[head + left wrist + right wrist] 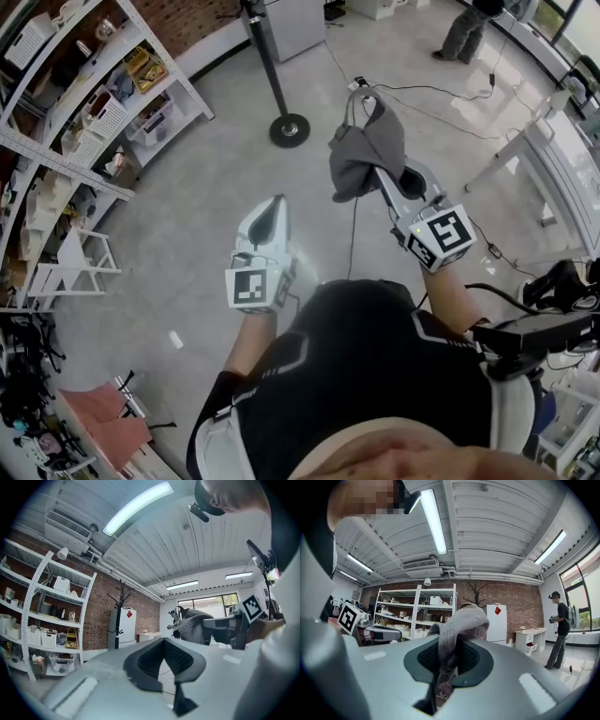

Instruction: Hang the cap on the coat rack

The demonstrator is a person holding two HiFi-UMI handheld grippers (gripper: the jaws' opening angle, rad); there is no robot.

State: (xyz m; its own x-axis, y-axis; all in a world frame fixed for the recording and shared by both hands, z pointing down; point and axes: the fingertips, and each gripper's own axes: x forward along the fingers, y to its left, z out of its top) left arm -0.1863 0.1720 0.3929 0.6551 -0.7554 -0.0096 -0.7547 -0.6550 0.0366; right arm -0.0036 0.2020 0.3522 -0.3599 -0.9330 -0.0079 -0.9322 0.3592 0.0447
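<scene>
A grey cap (361, 155) hangs in the air, pinched in my right gripper (373, 161), which is shut on its fabric. In the right gripper view the cap (461, 620) bulges up from between the dark pads (474, 660). The black coat rack (274, 80) stands on a round base ahead, slightly to the left; its hooks show against the brick wall (476, 590). My left gripper (272, 211) is held low and to the left of the cap, shut with nothing in it (164, 660). From it the coat rack (118, 616) and the cap (194, 626) are both visible.
White shelving (89, 112) full of boxes lines the left. A white fridge (496, 620) and a small desk (529, 639) stand by the brick wall. Another person (469, 28) stands far right. Cables (441, 103) trail on the floor; a white table (553, 150) is at right.
</scene>
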